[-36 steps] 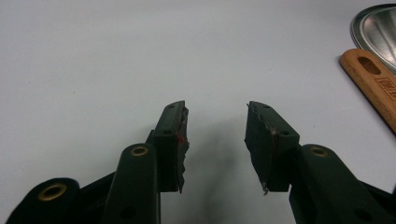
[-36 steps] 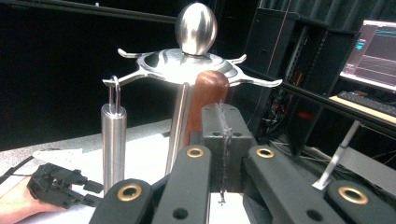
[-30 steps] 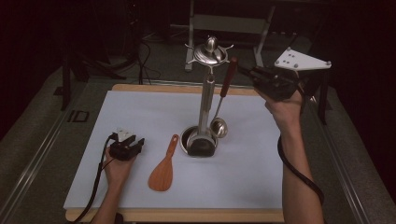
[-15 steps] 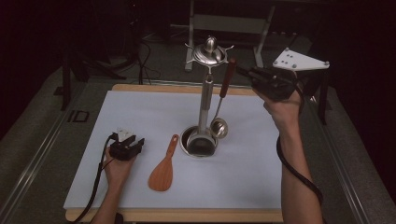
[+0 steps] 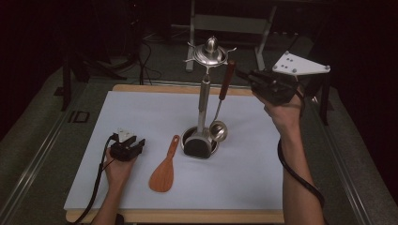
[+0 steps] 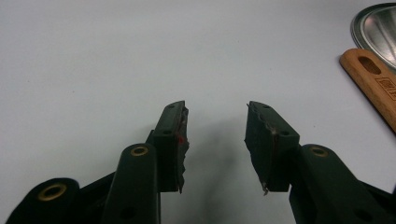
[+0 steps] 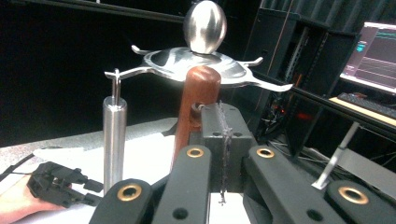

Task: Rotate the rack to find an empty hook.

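Tabletop (image 5: 141, 122) under a pale sheet fills the high view, with a metal utensil stand (image 5: 205, 93) upright near its middle, foot in a round base; a ladle (image 5: 220, 117) with a reddish-brown handle hangs beside the post from one of the hooks at the crown, its bowl low by the base; a wooden spatula (image 5: 164, 171) lies flat just left of the base; the right tongs (image 5: 244, 75) are raised at the height of the ladle's handle top, their tips close to it, while the left tongs (image 5: 136, 143) rest low on the sheet, well apart from the stand; left gripper view: the left tongs (image 6: 215, 135) stand open with bare sheet between the jaws, the spatula's handle (image 6: 371, 84) and the base rim (image 6: 378, 23) at the right edge; right gripper view: the right tongs (image 7: 224, 140) are closed jaw against jaw, gripping nothing, with the ladle's handle top (image 7: 198, 98) just beyond them, under the stand's crown (image 7: 201, 56).
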Demonstrator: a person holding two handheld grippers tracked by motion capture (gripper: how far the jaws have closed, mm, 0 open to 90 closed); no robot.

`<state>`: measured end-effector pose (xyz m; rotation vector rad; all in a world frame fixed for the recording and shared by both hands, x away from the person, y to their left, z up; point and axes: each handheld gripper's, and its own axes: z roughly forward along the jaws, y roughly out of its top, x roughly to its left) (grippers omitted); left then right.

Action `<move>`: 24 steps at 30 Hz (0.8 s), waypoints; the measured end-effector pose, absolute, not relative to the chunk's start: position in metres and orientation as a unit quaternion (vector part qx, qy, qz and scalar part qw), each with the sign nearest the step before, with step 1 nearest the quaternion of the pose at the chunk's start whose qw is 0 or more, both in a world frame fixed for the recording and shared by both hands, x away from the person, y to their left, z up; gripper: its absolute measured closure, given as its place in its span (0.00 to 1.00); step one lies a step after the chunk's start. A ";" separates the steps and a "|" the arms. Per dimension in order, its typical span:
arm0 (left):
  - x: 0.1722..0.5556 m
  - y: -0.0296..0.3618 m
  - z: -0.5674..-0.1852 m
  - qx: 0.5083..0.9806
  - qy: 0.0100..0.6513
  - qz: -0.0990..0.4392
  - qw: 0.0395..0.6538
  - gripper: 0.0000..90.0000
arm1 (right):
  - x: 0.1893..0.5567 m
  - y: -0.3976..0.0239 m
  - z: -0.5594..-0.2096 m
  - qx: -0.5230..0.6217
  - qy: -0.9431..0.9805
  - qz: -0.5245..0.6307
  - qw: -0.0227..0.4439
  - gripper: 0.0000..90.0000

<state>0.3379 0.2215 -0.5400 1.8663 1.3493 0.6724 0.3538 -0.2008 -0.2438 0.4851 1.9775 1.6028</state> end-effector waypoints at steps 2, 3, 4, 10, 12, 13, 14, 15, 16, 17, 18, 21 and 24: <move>0.338 0.221 -0.540 0.725 0.524 0.261 0.362 0.65 | 0.353 -0.200 -0.244 0.180 0.734 0.596 0.272 1.00; 0.338 0.221 -0.540 0.725 0.524 0.261 0.362 0.65 | 0.352 -0.200 -0.244 0.179 0.734 0.597 0.271 1.00; 0.338 0.221 -0.540 0.725 0.524 0.261 0.362 0.65 | 0.352 -0.199 -0.244 0.178 0.734 0.597 0.271 1.00; 0.338 0.221 -0.540 0.726 0.524 0.261 0.362 0.65 | 0.349 -0.199 -0.246 0.175 0.732 0.599 0.272 1.00; 0.338 0.221 -0.540 0.725 0.524 0.261 0.362 0.65 | 0.348 -0.199 -0.246 0.176 0.732 0.599 0.272 1.00; 0.338 0.221 -0.540 0.725 0.524 0.261 0.362 0.65 | 0.348 -0.199 -0.246 0.176 0.732 0.599 0.272 1.00; 0.338 0.222 -0.540 0.726 0.524 0.261 0.362 0.65 | 0.348 -0.198 -0.246 0.176 0.732 0.599 0.273 1.00; 0.338 0.222 -0.540 0.726 0.524 0.261 0.361 0.65 | 0.348 -0.198 -0.246 0.174 0.733 0.599 0.273 1.00; 0.338 0.221 -0.540 0.726 0.524 0.260 0.361 0.65 | 0.347 -0.197 -0.246 0.172 0.733 0.598 0.274 1.00; 0.338 0.221 -0.540 0.726 0.524 0.261 0.360 0.65 | 0.347 -0.197 -0.246 0.171 0.733 0.599 0.273 1.00; 0.338 0.221 -0.540 0.727 0.524 0.261 0.360 0.65 | 0.346 -0.196 -0.246 0.169 0.734 0.598 0.273 1.00; 0.338 0.221 -0.540 0.726 0.524 0.262 0.360 0.65 | 0.343 -0.194 -0.245 0.166 0.735 0.597 0.275 1.00; 0.338 0.221 -0.540 0.726 0.524 0.262 0.360 0.65 | 0.342 -0.194 -0.245 0.163 0.736 0.596 0.277 1.00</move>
